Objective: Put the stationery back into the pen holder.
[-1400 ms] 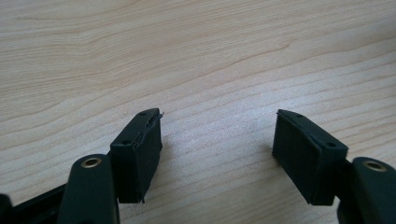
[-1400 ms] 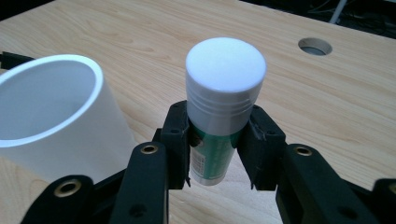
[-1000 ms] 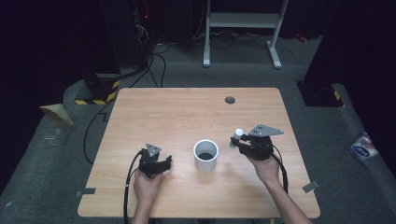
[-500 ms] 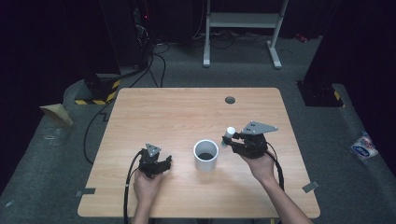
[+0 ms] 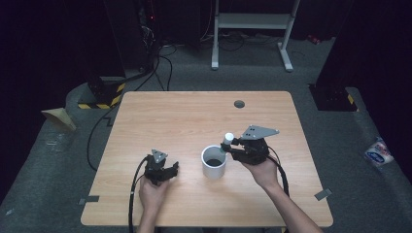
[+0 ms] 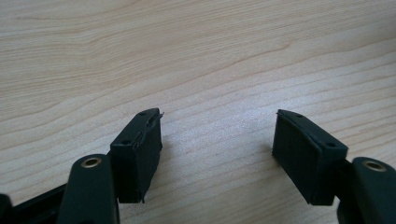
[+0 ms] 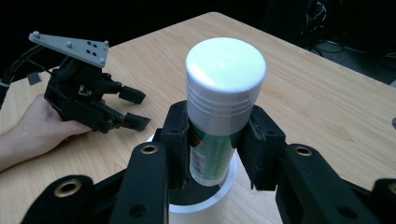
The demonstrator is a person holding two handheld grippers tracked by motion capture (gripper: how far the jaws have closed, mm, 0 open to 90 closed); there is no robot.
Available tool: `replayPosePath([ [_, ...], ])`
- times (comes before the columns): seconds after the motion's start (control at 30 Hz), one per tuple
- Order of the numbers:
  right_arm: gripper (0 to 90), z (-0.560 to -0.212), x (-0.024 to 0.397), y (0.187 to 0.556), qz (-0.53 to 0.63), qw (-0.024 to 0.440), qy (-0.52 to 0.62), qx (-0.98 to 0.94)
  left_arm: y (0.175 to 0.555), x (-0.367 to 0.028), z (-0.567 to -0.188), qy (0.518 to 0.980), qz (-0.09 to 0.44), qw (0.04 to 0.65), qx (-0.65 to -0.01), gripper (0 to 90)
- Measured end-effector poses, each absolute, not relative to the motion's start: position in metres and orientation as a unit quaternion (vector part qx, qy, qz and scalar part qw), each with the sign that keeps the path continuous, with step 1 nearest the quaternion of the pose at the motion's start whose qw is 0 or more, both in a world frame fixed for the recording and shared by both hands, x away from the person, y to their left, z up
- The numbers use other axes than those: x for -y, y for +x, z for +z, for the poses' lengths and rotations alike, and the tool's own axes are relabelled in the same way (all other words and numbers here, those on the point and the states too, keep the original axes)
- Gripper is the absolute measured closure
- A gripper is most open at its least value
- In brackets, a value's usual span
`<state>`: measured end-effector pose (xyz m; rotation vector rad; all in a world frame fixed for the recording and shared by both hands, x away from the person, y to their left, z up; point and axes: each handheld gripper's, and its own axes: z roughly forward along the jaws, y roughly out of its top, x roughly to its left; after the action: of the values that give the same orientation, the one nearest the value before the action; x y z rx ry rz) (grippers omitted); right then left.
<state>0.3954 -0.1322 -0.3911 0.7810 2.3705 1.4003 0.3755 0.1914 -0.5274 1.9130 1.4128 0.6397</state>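
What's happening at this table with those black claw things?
A person sits at a wooden table with a hand-held claw in each hand. The right claw is shut on a small bottle with a white cap and a green label, held upright right above a white cup, whose inside looks dark. The left claw rests on the bare wood to the cup's left, its jaws apart with nothing between them.

Bottle (image 5: 227, 141) above cup (image 5: 214, 162), left gripper (image 5: 170, 169) to its left.
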Motion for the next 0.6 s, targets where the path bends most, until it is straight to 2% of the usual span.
replayPosePath([
  [0.6,64.8,-0.406,0.111,0.398,0.465,0.125,0.258,-0.838,0.375,-0.192,-0.527,0.735,0.244,0.331,-0.539,32.8],
])
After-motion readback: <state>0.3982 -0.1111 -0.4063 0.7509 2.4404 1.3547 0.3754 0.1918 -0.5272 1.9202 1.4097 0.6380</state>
